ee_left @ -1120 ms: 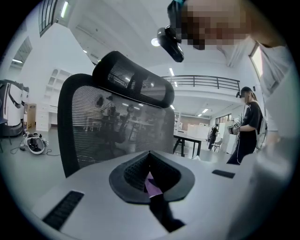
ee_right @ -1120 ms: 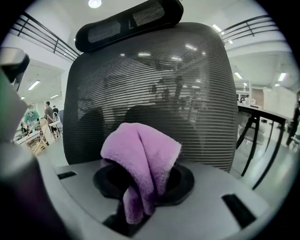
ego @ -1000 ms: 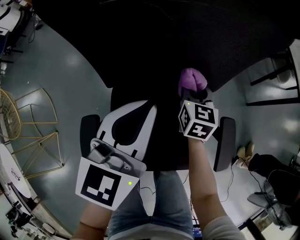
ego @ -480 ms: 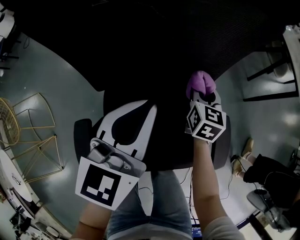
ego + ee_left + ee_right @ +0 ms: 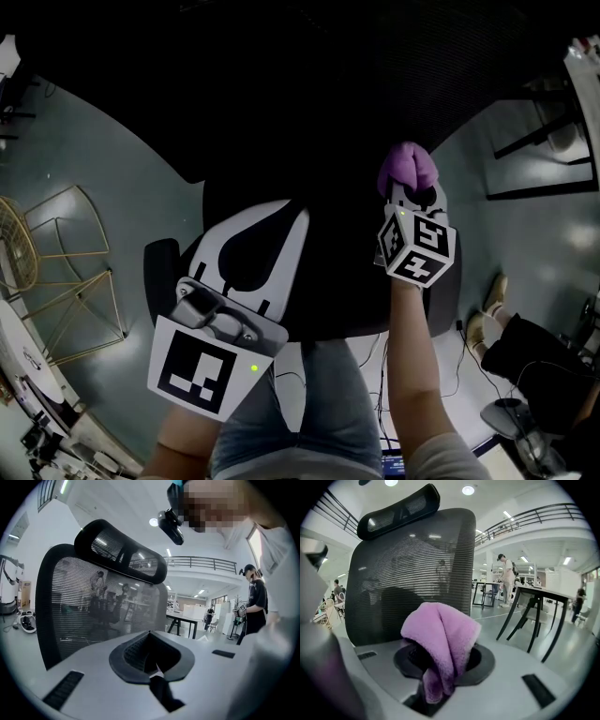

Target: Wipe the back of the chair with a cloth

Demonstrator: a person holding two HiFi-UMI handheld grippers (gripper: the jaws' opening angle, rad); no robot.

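Observation:
The black mesh chair back (image 5: 309, 112) fills the top of the head view, seen from behind. My right gripper (image 5: 410, 192) is shut on a purple cloth (image 5: 406, 169), held at the back's lower right edge. In the right gripper view the cloth (image 5: 440, 634) bulges out of the right gripper (image 5: 440, 667) just in front of the mesh (image 5: 417, 573); I cannot tell if it touches. My left gripper (image 5: 281, 220) hangs lower left, shut with nothing in it. The left gripper (image 5: 152, 656) faces the chair back (image 5: 93, 606) and headrest (image 5: 119, 550).
Both chair armrests show, the left armrest (image 5: 157, 272) and the right armrest (image 5: 448, 291). A gold wire chair (image 5: 66, 272) stands at the left. Black table legs (image 5: 534, 150) and cables lie at the right. A black table (image 5: 539, 606) and people stand beyond.
My right gripper has carried the cloth a little to the right along the chair back's lower edge. The left gripper has hardly moved.

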